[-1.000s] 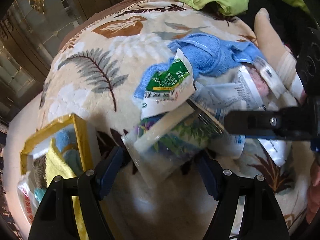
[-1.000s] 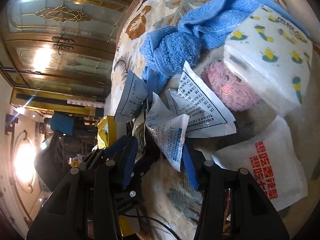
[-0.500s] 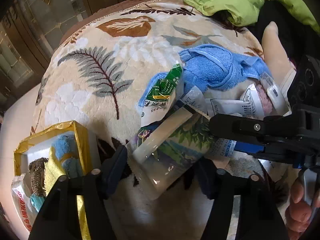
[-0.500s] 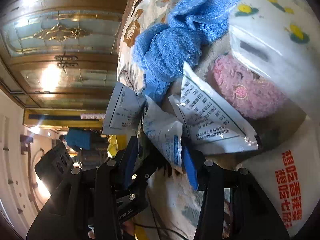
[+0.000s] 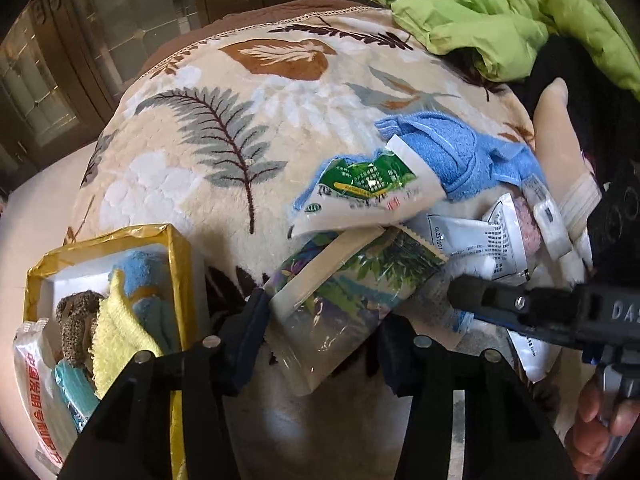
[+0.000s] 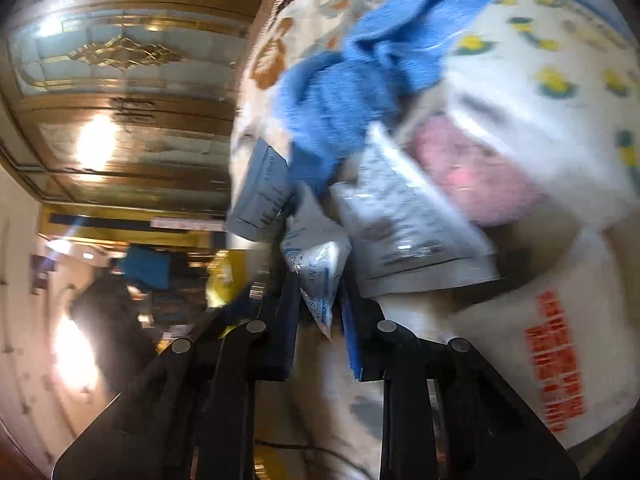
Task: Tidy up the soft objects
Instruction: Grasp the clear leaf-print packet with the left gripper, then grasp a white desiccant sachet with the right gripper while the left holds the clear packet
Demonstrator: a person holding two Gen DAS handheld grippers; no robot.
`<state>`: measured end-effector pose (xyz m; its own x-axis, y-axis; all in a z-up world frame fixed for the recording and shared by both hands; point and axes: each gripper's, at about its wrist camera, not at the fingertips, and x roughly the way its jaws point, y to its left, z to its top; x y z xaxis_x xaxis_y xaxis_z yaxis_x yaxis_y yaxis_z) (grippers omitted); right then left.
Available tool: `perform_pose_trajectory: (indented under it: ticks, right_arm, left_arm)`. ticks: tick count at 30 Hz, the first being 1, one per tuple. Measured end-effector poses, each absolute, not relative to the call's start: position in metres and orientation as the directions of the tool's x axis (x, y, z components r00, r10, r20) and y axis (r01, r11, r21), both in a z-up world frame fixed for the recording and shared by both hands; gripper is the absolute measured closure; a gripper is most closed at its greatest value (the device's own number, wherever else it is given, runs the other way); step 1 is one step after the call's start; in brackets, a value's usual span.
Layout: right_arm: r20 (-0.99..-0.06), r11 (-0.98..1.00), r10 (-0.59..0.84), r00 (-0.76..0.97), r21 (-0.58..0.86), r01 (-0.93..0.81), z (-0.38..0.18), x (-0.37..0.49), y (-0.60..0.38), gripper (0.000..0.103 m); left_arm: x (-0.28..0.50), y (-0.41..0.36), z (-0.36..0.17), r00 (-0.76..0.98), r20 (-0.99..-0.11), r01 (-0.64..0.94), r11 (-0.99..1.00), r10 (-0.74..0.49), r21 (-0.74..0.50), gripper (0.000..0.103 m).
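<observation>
We list the leaf-print blanket [image 5: 192, 184] first: it carries the unsorted heap. On it lie a blue towel [image 5: 452, 156], a white pack with yellow flowers [image 6: 532, 92], a red-lettered white bag [image 6: 520, 364], a pink fuzzy item [image 6: 472, 176] and several sachets.

Yellow-edged box [image 5: 178, 264], at the left: partly filled with cloths and a packet, so sorting is begun, much remains.

Left hand-held gripper [image 5: 320, 344]: jaws have just been closing around the clear leaf-print pouch [image 5: 344, 292]; we cannot tell whether both pads press it yet.

Right hand-held gripper [image 6: 320, 320]: just closed, clamped on the small desiccant sachet [image 6: 316, 280].
</observation>
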<state>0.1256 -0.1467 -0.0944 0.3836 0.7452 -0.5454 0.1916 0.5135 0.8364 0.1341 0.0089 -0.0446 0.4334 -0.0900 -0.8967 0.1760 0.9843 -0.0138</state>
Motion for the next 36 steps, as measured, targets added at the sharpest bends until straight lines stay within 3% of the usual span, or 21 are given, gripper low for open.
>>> perform_pose_trajectory:
  ticks: [11, 12, 20, 23, 27, 36]
  right_arm:
    - [-0.522, 0.524, 0.753, 0.400, 0.844, 0.114, -0.070, 0.105, -0.162, 0.093]
    - [-0.525, 0.528, 0.750, 0.402, 0.842, 0.115, -0.069, 0.103, -0.165, 0.093]
    - [-0.562, 0.570, 0.727, 0.394, 0.814, 0.108, -0.064, 0.097, -0.169, 0.093]
    - [-0.548, 0.559, 0.735, 0.399, 0.823, 0.102, -0.057, 0.102, -0.166, 0.093]
    - [-0.514, 0.526, 0.753, 0.411, 0.845, 0.093, -0.049, 0.102, -0.165, 0.097]
    - [-0.521, 0.522, 0.764, 0.381, 0.846, 0.109, -0.052, 0.109, -0.156, 0.097]
  left_arm:
    - [0.113, 0.012, -0.038, 0.456, -0.882, 0.165, 0.985, -0.122, -0.051, 0.061]
    - [0.112, 0.011, -0.038, 0.453, -0.883, 0.170, 0.984, -0.123, -0.050, 0.077]
    - [0.099, 0.006, -0.036, 0.453, -0.881, 0.185, 0.981, -0.141, -0.062, 0.077]
    - [0.094, 0.010, -0.027, 0.466, -0.868, 0.183, 0.979, -0.171, -0.094, 0.088]
    - [0.087, 0.015, -0.014, 0.492, -0.853, 0.176, 0.979, -0.176, -0.101, 0.088]
    - [0.094, 0.014, -0.031, 0.440, -0.882, 0.154, 0.982, -0.169, -0.111, 0.088]
